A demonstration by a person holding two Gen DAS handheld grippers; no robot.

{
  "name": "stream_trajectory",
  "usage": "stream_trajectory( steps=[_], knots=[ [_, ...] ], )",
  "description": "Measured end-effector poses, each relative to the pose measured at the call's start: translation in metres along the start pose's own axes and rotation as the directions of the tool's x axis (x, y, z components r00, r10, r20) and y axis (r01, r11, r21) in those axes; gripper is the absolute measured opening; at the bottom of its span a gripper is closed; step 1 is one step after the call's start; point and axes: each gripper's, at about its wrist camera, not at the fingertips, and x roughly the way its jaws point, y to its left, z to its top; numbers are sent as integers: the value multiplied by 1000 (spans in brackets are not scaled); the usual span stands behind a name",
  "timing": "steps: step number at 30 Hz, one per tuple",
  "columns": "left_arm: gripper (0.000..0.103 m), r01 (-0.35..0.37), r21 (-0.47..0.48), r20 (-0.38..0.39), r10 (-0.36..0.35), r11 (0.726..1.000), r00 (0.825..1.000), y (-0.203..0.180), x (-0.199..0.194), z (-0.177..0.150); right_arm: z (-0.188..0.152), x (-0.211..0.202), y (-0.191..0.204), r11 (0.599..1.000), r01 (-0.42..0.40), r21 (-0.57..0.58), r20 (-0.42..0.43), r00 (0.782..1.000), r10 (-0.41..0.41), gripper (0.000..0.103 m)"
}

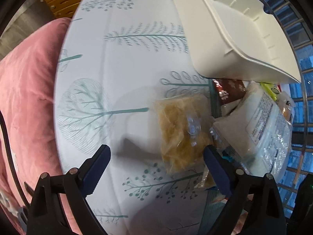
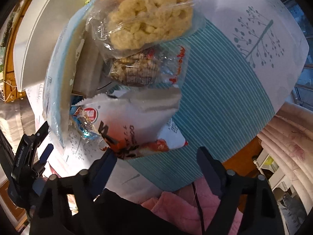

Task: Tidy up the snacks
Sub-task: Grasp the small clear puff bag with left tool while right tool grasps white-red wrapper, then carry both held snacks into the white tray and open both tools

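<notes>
Snacks: yellow crisp packet [image 1: 182, 133] centre-right | left gripper [image 1: 156, 168] spread, empty | right gripper [image 2: 154, 166] spread, empty beside red-white pouch [image 2: 137, 129] | advice: centre jaws first.

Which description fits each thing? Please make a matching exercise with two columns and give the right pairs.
Things:
1. white bin
2. cushion
3. clear pack of pale puffed snack
4. white and red snack bag

Descriptions:
A. pink, beside the table
B. nearest the right gripper
C. empty, tilted above the snacks
D. on top of the pile

Pairs: 1-C, 2-A, 3-D, 4-B
</notes>
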Motion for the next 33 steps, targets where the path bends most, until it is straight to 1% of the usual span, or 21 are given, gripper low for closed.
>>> stream_trajectory(
  steps=[4,7,8,10,12,14,15,17,18,20,24,26,29,33],
  knots=[
    [95,13,26,2,-13,1000,1000,-8,5,5,6,0,11,1000,20,-23,9,1000,-20,76],
    [91,20,30,-16,-19,999,1000,-14,13,11,11,1,20,999,37,-34,18,999,-37,73],
    [91,25,30,-20,-25,999,999,-14,16,12,13,0,22,998,43,-37,21,999,-42,71],
    [90,36,32,-23,-35,999,999,-17,21,15,15,-2,30,998,53,-38,26,998,-52,68],
    [87,44,33,-21,-43,998,999,-17,24,17,18,-4,34,998,57,-38,29,998,-56,66],
    [79,53,34,-27,-52,998,998,-19,28,20,19,-3,37,997,61,-39,31,998,-60,64],
    [77,57,34,-31,-56,998,998,-18,29,21,20,-3,39,997,64,-41,33,997,-63,61],
    [72,72,34,-38,-71,997,997,-21,33,25,19,-6,47,997,72,-41,36,997,-71,59],
    [68,80,36,-36,-79,996,996,-19,34,23,16,-7,49,996,74,-43,37,997,-72,58],
    [54,98,40,-31,-97,994,995,-25,35,23,22,-15,53,997,69,-46,47,997,-67,53],
    [50,98,42,-18,-98,994,995,-33,32,18,27,-18,52,996,74,-56,55,996,-71,48],
    [45,96,29,-15,-95,995,995,-34,31,16,27,-21,54,995,75,-65,62,996,-71,46],
    [44,69,28,-12,-69,997,998,-25,23,9,25,-27,54,995,73,-67,71,995,-68,45],
    [43,66,7,5,-66,998,998,-15,12,3,16,-36,47,997,55,-61,78,996,-50,44]
  ],
)
